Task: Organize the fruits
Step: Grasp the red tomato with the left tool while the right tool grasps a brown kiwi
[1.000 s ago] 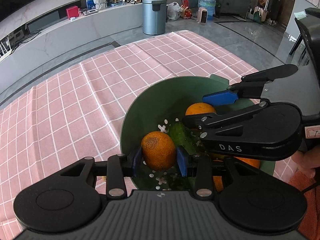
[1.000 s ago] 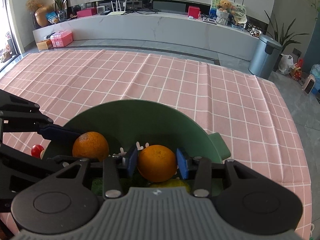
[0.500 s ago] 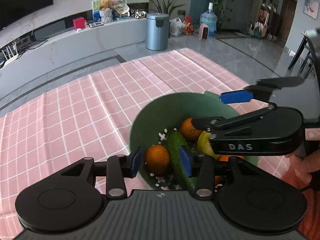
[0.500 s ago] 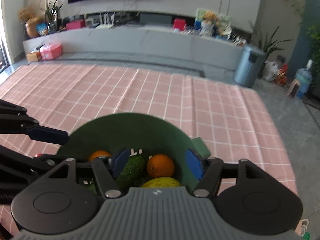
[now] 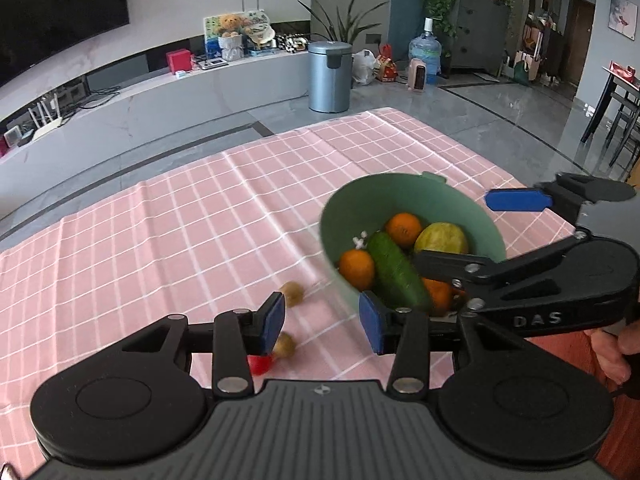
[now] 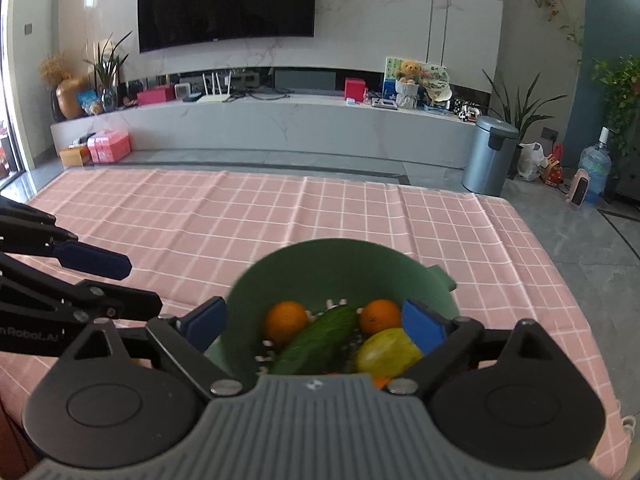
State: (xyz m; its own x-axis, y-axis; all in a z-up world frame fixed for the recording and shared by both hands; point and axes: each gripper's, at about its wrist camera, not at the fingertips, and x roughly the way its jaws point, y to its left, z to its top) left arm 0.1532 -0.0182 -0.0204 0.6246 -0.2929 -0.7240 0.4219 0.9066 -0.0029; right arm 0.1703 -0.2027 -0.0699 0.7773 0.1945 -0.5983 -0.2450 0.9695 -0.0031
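Covering table, pink checked cloth (image 5: 160,232); TV (image 6: 226,0) beyond. Cucumber (image 5: 398,272) slanting across bowl (image 5: 400,196). Left gripper (image 5: 322,322), right gripper (image 6: 314,322) spread, empty.

Matt green plastic for the bowl (image 5: 404,196); soft woven cloth, pink with white checks and faintly creased, for the tablecloth (image 5: 168,224). Dimpled, slightly shiny peel on the oranges (image 5: 404,229); smooth dark green skin on the cucumber (image 5: 394,270); waxy yellow-green sheen on the lemon-like fruit (image 6: 388,352). Matt black plastic with silver metal pins on the left gripper (image 5: 322,322) and right gripper (image 6: 312,322), ribbed grey housing, blue rubbery pads (image 6: 422,326)
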